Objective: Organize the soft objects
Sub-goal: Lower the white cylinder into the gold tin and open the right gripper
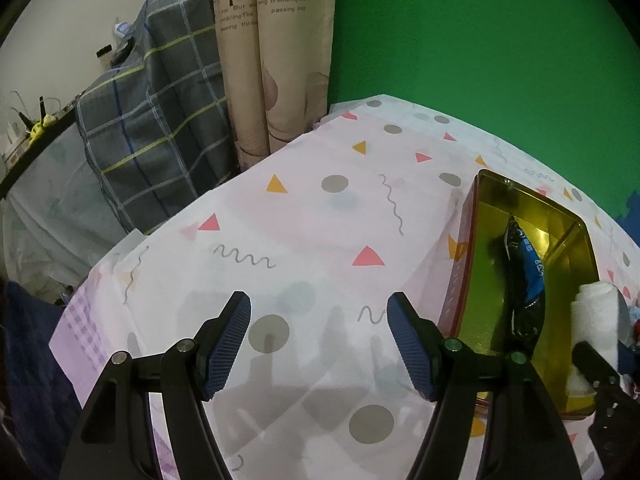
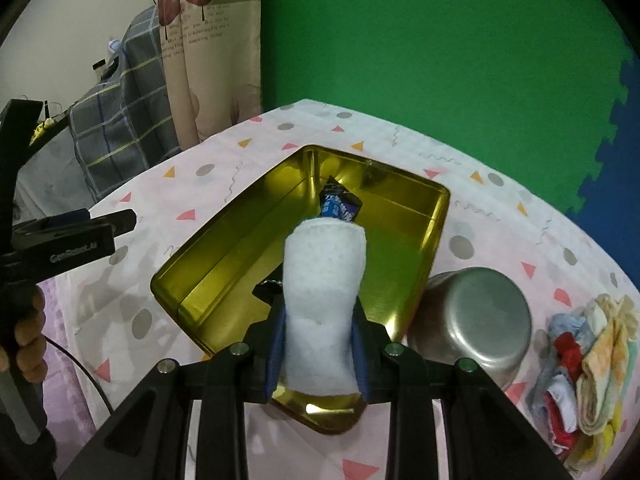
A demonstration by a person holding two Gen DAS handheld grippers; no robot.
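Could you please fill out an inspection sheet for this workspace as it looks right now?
Surface: table under a pale patterned cloth.
Job's things: gold tin open on the cloth, a dark blue packet inside; white rolled cloth held above the tin; pile of small colourful cloths to the right.
Clutter: steel bowl upside down beside the tin.
Grippers: left gripper open, nothing between its fingers; right gripper shut on the white rolled cloth.
Cables: thin black cable near the person's hand.
Surroundings: green backdrop, printed curtain, plaid fabric.
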